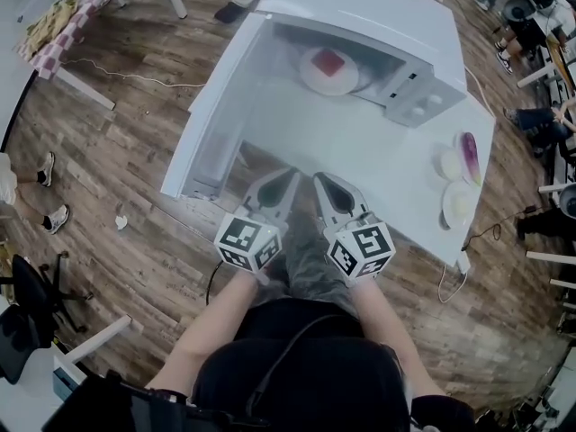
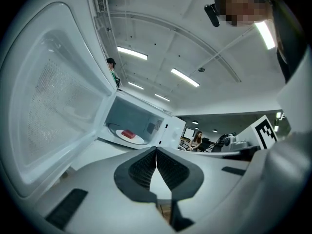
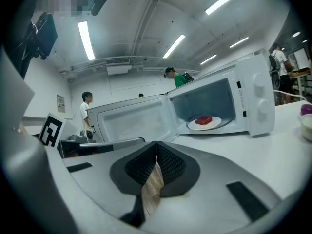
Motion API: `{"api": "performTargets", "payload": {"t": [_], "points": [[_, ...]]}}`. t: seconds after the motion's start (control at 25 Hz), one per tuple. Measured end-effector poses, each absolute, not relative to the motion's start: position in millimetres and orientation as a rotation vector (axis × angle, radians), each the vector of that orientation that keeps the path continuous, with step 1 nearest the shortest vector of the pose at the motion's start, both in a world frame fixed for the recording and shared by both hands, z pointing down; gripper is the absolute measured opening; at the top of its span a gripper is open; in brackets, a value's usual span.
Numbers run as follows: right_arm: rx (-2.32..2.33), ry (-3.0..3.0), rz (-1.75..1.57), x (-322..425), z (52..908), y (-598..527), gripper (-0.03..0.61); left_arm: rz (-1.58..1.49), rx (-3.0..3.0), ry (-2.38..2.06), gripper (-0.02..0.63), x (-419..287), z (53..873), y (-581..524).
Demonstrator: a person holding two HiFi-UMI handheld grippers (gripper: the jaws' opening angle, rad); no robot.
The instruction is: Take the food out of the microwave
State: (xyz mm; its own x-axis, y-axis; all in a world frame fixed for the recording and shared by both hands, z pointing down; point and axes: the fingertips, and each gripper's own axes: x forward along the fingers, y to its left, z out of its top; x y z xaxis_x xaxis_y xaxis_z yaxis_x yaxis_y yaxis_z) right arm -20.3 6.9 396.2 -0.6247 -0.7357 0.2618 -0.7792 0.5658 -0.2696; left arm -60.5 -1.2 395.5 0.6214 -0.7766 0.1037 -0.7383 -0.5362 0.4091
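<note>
A white microwave (image 1: 423, 79) stands on the white table (image 1: 378, 156) with its door (image 1: 211, 124) swung open to the left. Inside, a red block of food (image 1: 330, 62) lies on a white plate (image 1: 326, 77). Both gripper views show the same food (image 2: 128, 134) (image 3: 204, 120) on its plate (image 2: 139, 140) (image 3: 214, 125) some way ahead. My left gripper (image 1: 290, 176) and right gripper (image 1: 321, 180) hover side by side at the table's near edge, well short of the microwave. Each is shut with nothing between its jaws (image 2: 156, 152) (image 3: 157, 147).
At the table's right end are two white plates (image 1: 459, 203) (image 1: 450, 163) and a purple item (image 1: 470, 156). The open door (image 2: 58, 101) fills the left of the left gripper view. Wooden floor, chairs and people surround the table.
</note>
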Motion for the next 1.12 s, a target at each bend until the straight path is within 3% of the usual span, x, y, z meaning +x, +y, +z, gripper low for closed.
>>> {"api": "performTargets", "payload": {"t": [1.12], "points": [[1.274,-2.629,0.701,-5.9,420.8,-95.4,0.02,-0.097,2.374,-1.186,0.012,-35.3,414.7,-104.9]]}}
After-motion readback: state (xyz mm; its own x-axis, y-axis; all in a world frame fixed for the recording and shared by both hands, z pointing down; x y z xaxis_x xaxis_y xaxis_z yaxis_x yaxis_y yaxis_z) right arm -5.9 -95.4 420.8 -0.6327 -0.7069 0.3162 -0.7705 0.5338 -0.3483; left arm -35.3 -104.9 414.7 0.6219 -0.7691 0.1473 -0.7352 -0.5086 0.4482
